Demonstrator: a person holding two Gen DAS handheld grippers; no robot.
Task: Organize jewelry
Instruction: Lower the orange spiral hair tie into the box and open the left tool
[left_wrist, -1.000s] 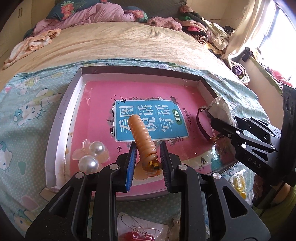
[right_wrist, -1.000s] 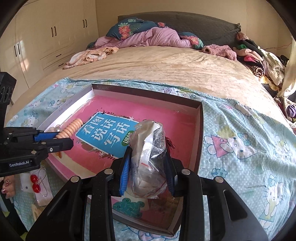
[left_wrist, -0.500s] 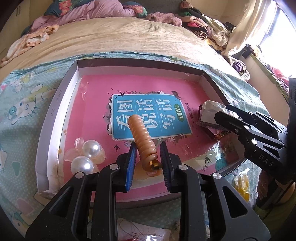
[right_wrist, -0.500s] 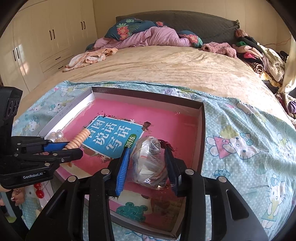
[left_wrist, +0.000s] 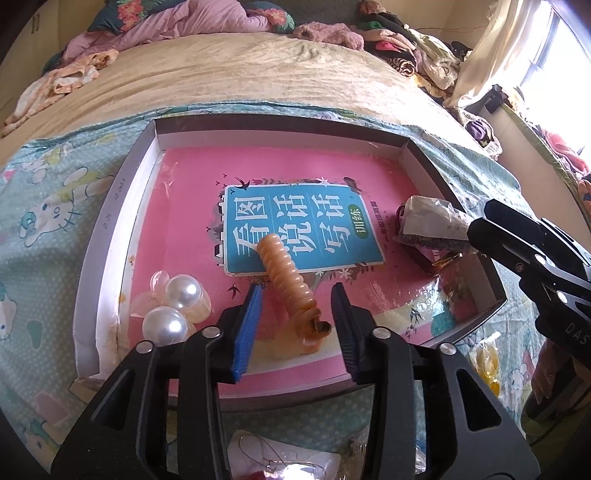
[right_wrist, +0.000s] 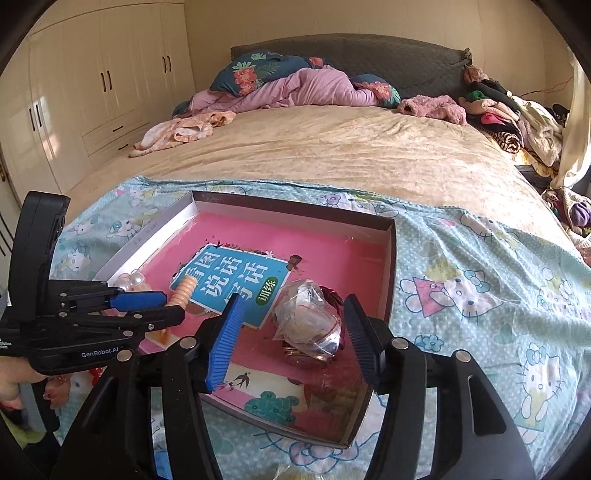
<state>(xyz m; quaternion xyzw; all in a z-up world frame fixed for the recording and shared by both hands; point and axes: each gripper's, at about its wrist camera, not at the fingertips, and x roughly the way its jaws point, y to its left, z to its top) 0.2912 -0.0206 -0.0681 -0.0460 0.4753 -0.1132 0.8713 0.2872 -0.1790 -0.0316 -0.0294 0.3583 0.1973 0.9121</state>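
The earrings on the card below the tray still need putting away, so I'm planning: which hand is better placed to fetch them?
Probably the left gripper: its fingers stand open, clear of the orange clip, and the earrings lie just beneath it.

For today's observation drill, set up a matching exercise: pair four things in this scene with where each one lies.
Things:
1. orange spiral hair clip
2. pearl hair clips
3. clear plastic packet
4. red earrings card

Places:
A. outside the box, on the sheet
B. between the left gripper jaws
C. box's left edge
D. between the right gripper jaws

Pairs: 1-B, 2-C, 3-D, 4-A
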